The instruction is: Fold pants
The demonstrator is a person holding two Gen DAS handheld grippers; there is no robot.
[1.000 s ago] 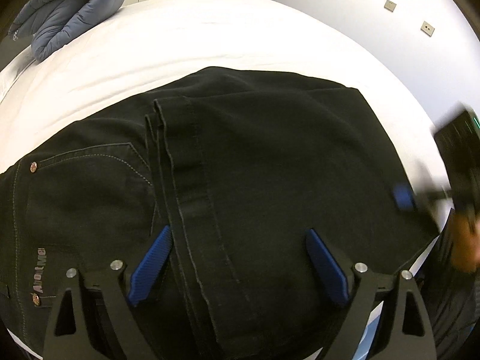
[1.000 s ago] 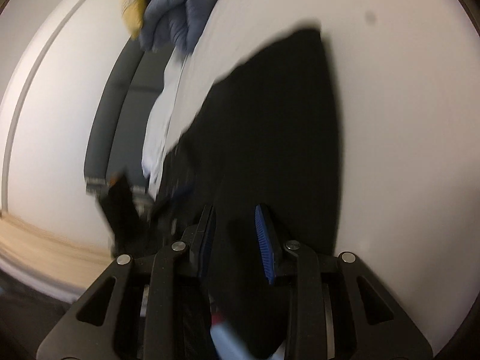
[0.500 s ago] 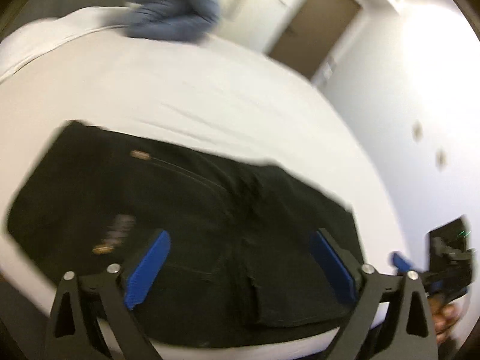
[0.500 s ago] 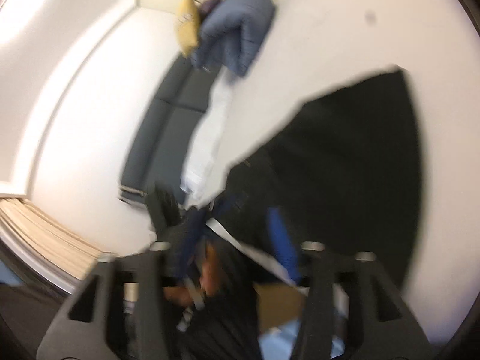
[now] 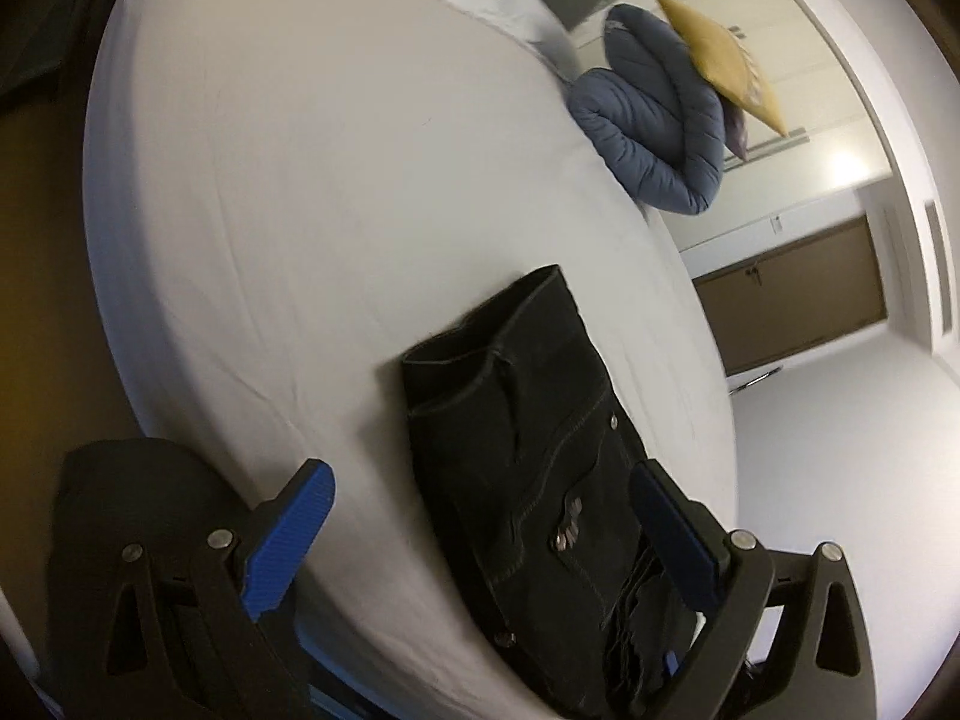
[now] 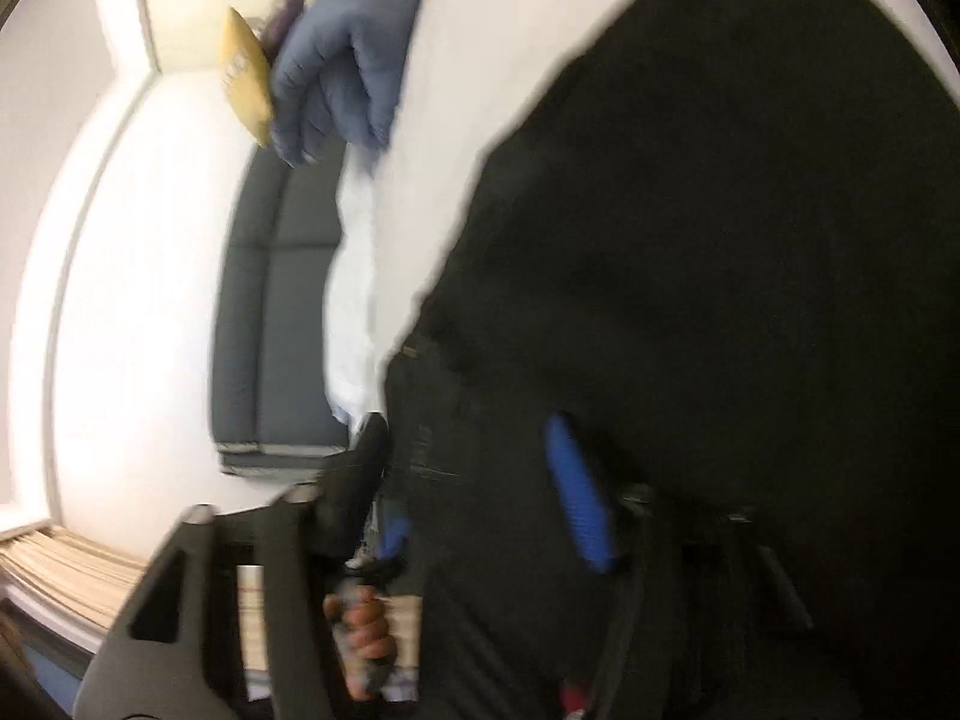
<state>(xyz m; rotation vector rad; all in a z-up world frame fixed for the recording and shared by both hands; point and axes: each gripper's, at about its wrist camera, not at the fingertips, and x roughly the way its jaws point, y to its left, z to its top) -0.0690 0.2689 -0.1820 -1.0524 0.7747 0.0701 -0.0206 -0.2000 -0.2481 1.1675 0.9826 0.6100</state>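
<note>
Between the spread blue pads of the left tongs (image 5: 480,534) lie the pants (image 5: 540,450), a dark folded bundle on the bed (image 5: 300,180), nearer the right pad than the left. These tongs stand wide open and hold nothing; the left pad hangs over bare sheet, and the right pad sits just beside the bundle's frayed hem end. A pocket with pale stitching, rivets and a small metal tag faces up. Beyond the tips, near the far end of the bed, rest a rolled blue quilt (image 5: 654,114) and a yellow cushion (image 5: 720,54) leaning on it.

The cloth looks like thick denim: fairly heavy, limp yet with enough body to keep a crease, and not slippery. I judge the stacked layers would slide on each other if pinched at one layer only, so a firm hold belongs on a doubled edge or the sturdy waistband, through the whole thickness.

The right tongs (image 6: 480,492) are harder to read. Their view is smeared, and black cloth fills the space ahead of and right of the pads. The pads stand apart, but whether cloth is caught between them I cannot tell. A hand (image 6: 363,630) shows dimly below the left pad. The bundle's near end is cut off by the tongs' frame in the left view.
</note>
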